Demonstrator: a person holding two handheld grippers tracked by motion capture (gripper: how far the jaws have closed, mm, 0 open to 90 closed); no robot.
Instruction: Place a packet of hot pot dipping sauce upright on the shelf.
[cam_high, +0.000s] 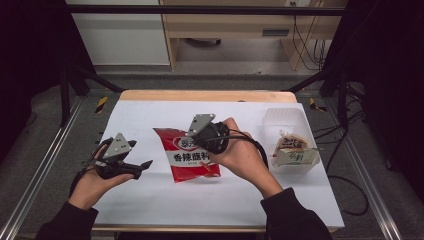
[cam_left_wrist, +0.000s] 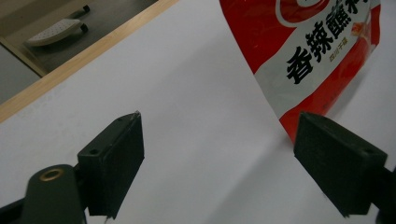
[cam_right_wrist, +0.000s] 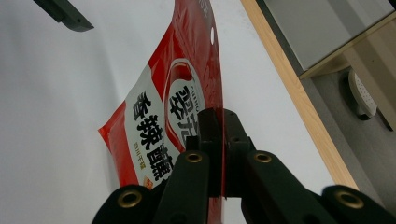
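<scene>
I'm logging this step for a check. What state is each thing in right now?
Red packet: sealed, pinched at one edge by the right tool, partly lifted off the table.
Right tool: shut on the red packet.
Left tool: open, nothing between its jaws, beside the packet.
Clear tub: open, no lid on it, holding a wrapped snack.
Wrapped snack: in its wrapper, resting in the tub.
</scene>
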